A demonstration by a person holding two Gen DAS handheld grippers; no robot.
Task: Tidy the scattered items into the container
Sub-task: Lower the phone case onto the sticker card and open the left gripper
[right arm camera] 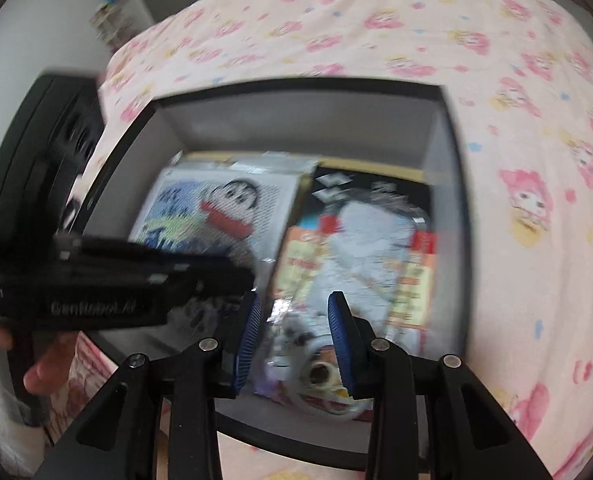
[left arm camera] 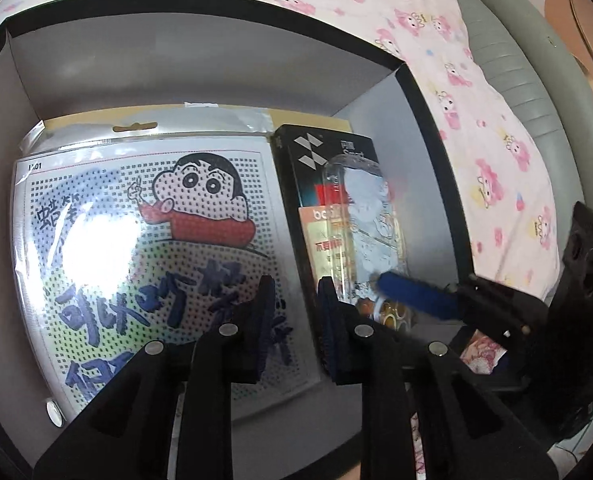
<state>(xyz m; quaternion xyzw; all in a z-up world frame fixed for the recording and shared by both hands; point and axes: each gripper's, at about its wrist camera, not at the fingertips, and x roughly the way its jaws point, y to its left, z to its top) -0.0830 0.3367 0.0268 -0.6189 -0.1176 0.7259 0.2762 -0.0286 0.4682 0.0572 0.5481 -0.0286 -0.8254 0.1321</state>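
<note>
Inside the grey container [left arm camera: 76, 68] on the pink-patterned bed [left arm camera: 496, 128], a cartoon bead-board packet [left arm camera: 144, 248] is lying flat beside a black box [left arm camera: 316, 168]. You are holding your right hand-held gripper [right arm camera: 294, 340] closed on a clear plastic packet [right arm camera: 360, 248], which is resting on the black box, its lower end between the blue pads [right arm camera: 340, 332]. Your left hand-held gripper [left arm camera: 294, 320] is hovering over the cartoon packet's edge with its jaws narrow and nothing gripped between them. 2 hand-held grippers are sitting close together above the container.
</note>
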